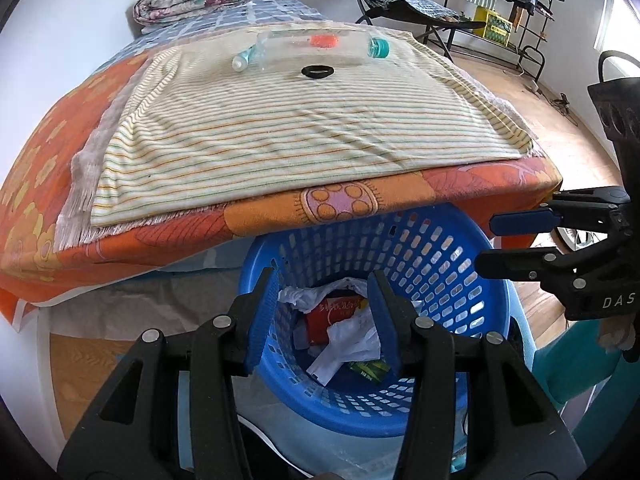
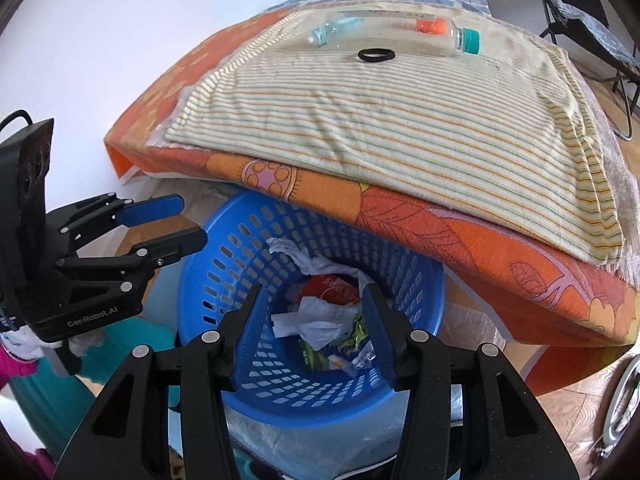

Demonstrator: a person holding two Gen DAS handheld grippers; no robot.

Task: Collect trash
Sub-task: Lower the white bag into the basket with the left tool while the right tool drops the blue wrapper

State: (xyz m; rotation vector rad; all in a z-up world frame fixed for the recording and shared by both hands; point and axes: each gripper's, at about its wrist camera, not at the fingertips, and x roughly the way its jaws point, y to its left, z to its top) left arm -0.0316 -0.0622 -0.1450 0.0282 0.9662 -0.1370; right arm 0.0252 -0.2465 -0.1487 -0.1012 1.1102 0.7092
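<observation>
Trash left to collect lies far back on the striped cloth [image 1: 304, 128]: from left, a small bottle [image 1: 245, 59], a black ring [image 1: 317, 71] and a clear plastic bottle [image 1: 320, 46], all likely light, the big one slippery and best pinched mid-body. Left gripper [image 1: 326, 320] and right gripper [image 2: 316, 326] hang open, empty, over the blue basket [image 1: 432, 240] of crumpled paper and wrappers. What lies beneath that litter is hidden.

I am holding my left gripper [image 1: 326, 312] tilted steeply down over the blue basket [image 1: 452, 240], its jaws standing apart with nothing between the pads. I am holding my right gripper [image 2: 316, 320] above the same basket, pitched down alike, its jaws parted and empty. Both grippers are hanging side by side over the basket's rim.
</observation>
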